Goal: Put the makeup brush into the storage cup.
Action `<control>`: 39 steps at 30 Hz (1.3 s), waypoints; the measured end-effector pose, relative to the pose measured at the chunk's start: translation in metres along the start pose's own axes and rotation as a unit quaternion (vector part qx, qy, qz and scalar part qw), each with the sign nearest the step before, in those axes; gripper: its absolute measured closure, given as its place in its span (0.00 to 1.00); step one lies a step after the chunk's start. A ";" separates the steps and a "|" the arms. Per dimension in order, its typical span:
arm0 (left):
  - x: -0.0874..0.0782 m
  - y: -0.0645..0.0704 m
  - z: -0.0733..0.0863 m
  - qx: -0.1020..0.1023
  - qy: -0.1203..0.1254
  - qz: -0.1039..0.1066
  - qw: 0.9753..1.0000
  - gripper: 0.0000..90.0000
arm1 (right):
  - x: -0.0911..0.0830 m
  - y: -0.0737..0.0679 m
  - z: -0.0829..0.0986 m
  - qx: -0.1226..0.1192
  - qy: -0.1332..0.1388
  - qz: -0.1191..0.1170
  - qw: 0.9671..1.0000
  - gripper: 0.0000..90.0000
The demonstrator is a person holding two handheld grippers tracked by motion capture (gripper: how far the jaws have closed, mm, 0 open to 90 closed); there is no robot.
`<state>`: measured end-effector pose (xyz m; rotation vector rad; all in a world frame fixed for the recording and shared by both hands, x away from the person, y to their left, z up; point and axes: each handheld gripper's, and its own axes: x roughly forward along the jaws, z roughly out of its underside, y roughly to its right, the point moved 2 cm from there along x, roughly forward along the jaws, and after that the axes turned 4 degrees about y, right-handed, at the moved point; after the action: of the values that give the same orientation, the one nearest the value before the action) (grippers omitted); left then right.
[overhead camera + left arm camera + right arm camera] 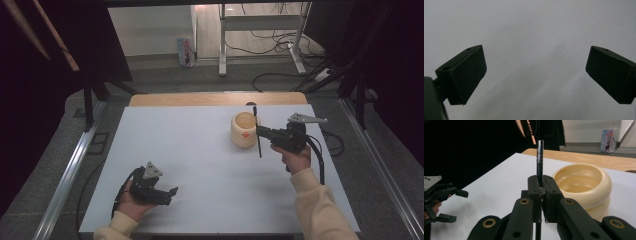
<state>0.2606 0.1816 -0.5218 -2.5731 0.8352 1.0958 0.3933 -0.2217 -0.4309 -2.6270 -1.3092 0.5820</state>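
Observation:
A cream-coloured ribbed cup (244, 129) (584, 187) stands on the white table (200, 150), right of centre and toward the back. My right gripper (260, 132) (541, 195) hovers just right of the cup, shut on a thin black pen (257, 131) (539, 165) that stands nearly upright beside the cup's rim. My left gripper (170, 195) (535, 72) rests low near the front left of the table, jaws wide apart with nothing between them; it also appears at the left edge of the right gripper view (454, 205).
A wooden strip (215, 98) runs along the table's back edge. Metal rails (75, 165) flank both sides. Cables (280, 45) and a desk frame lie on the floor beyond, near a small box (186, 51).

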 end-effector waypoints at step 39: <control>-0.001 -0.001 0.001 -0.007 0.002 -0.002 1.000 0.05 | 0.018 0.018 -0.045 0.027 0.050 0.022 0.998 0.95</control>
<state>0.2601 0.1834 -0.5213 -2.5874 0.8250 1.0987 0.4349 -0.2167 -0.4004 -2.6105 -1.1928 0.4781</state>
